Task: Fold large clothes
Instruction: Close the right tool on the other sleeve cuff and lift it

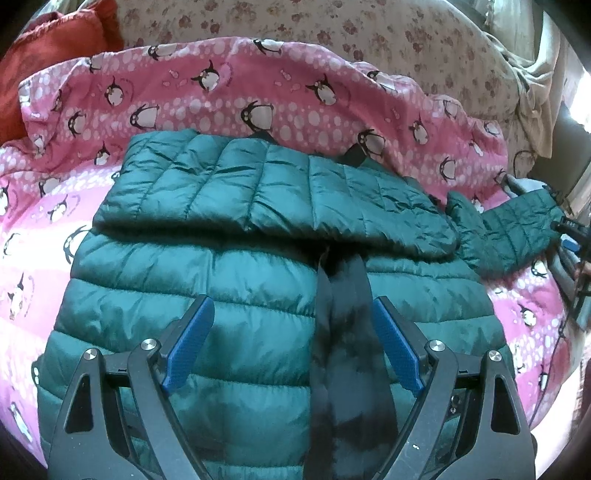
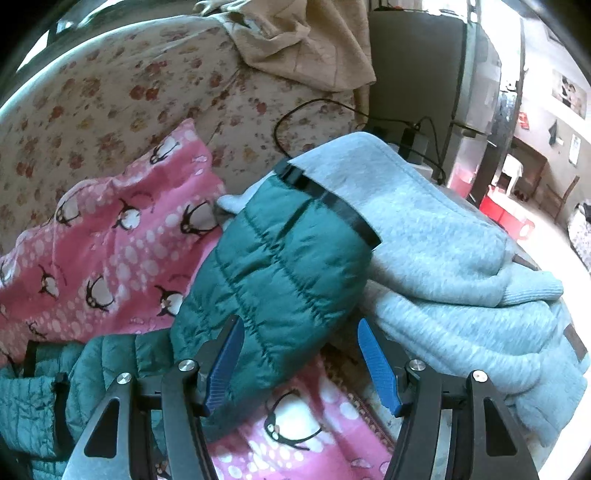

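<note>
puffy green jacket (image 1: 229, 280) looks light, slippery; both tongs, left gripper (image 1: 293, 314) and right gripper (image 2: 299, 336), gape apart; pinch the cuffed sleeve (image 2: 280, 258) mid-frame.

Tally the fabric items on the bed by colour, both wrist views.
Green: 1, quilted puffer jacket
Pink: 1, penguin-print blanket
Light blue-grey: 1, fleece garment
Red: 1, cushion
Beige: 1, crumpled cloth
Cream floral: 1, bedsheet
Total: 6
</note>
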